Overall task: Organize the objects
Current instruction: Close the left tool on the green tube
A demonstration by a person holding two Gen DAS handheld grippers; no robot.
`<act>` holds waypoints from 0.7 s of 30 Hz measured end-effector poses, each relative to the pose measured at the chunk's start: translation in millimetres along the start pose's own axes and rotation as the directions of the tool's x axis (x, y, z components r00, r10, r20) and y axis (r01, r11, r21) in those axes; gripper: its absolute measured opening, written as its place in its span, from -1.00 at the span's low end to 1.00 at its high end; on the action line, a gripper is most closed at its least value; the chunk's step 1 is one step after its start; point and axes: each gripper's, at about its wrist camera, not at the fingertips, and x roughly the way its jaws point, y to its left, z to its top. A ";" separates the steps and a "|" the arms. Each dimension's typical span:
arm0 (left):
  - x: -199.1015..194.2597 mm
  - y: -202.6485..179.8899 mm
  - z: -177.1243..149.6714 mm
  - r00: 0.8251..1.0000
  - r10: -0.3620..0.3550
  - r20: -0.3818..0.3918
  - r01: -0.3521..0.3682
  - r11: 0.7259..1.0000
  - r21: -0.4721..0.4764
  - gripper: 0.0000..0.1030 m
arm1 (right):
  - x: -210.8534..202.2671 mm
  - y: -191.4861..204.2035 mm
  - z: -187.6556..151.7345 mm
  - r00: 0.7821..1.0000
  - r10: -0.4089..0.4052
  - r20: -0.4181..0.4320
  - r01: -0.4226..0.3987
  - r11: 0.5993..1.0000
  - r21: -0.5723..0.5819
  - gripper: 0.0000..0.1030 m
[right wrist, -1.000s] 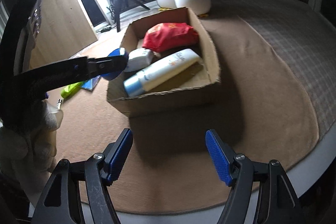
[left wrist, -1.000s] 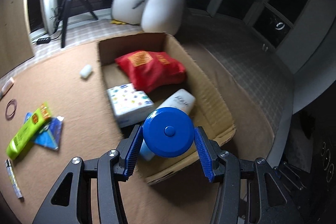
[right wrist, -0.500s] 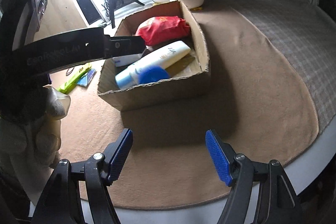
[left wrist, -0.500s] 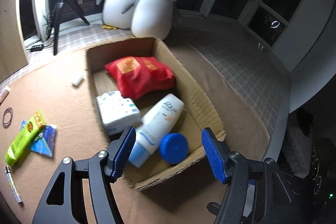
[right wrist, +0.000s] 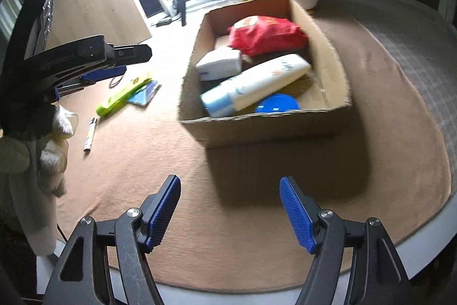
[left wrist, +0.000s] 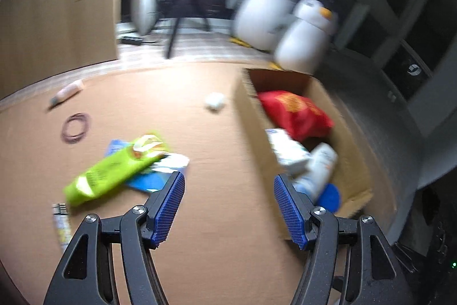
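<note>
With both jaws wide and empty, the left gripper (left wrist: 228, 207) faces the green pouch (left wrist: 114, 170) lying on the mat (left wrist: 200, 262) outside the box (right wrist: 257, 130) (soft, light, likely crinkly): grip its middle across the narrow width.

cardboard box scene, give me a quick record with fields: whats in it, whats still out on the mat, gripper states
container: cardboard box
in box: red bag; white pack; lotion bottle; blue lid
on mat: green packet; blue packet; hair tie; small tube
left gripper: open, empty
right gripper: open, empty
</note>
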 end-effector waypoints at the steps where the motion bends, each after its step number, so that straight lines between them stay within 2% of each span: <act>1: -1.7 14.3 2.0 1.000 0.012 0.001 -0.012 1.000 -0.023 0.33 | 1.5 6.0 0.2 1.000 0.004 -0.003 -0.005 1.000 -0.009 0.33; 6: -1.1 71.9 8.5 0.998 0.058 -0.020 -0.060 0.992 -0.109 0.32 | 8.3 24.8 0.5 1.000 0.017 -0.014 -0.018 0.999 -0.035 0.33; 7: 0.3 77.3 8.6 0.998 0.064 -0.023 -0.066 0.991 -0.119 0.28 | 9.8 28.5 0.1 1.000 0.018 -0.018 -0.019 0.999 -0.039 0.33; 9: 4.4 94.6 10.6 0.996 0.085 -0.033 -0.089 0.987 -0.133 0.05 | 11.5 34.2 -0.7 1.000 0.021 -0.022 -0.022 0.999 -0.046 0.33; 10: 7.5 101.0 11.8 0.995 0.090 -0.039 -0.095 0.986 -0.139 0.02 | 12.0 35.7 -1.0 1.000 0.021 -0.022 -0.022 0.999 -0.048 0.33; 13: 16.8 123.6 12.7 0.993 0.104 -0.057 -0.113 0.978 -0.176 0.01 | 12.2 40.2 -1.8 1.000 0.019 -0.021 -0.020 0.998 -0.053 0.33; 21: 41.2 148.5 14.8 0.990 0.120 -0.079 -0.135 0.965 -0.226 0.01 | 10.6 35.0 -3.6 1.000 0.000 -0.021 -0.001 1.000 -0.029 0.33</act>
